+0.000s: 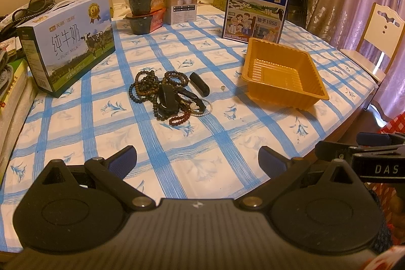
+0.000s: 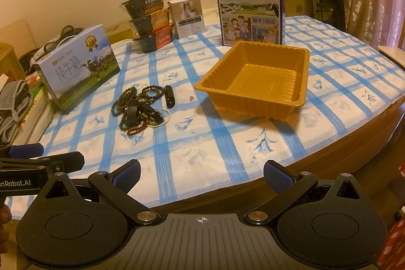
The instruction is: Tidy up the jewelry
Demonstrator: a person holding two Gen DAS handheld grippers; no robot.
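A pile of jewelry [image 1: 167, 95] lies mid-table: dark bead bracelets, a reddish bead bracelet [image 1: 180, 119], a white pearl string, black clips and a black cylinder [image 1: 200, 83]. A tiny loose bead [image 1: 222, 87] sits to its right. An empty gold plastic tray [image 1: 283, 72] stands further right. The pile [image 2: 140, 108] and the tray [image 2: 255, 80] also show in the right wrist view. My left gripper [image 1: 197, 161] is open and empty, near the table's front edge, short of the pile. My right gripper [image 2: 202, 176] is open and empty at the table's front edge.
A white milk carton box [image 1: 68, 42] lies at the left, a blue milk box [image 1: 255, 9] stands behind the tray. Stacked food bowls [image 1: 145, 1] and a small white box [image 1: 182, 4] are at the back. A chair [image 1: 377, 37] stands at the right.
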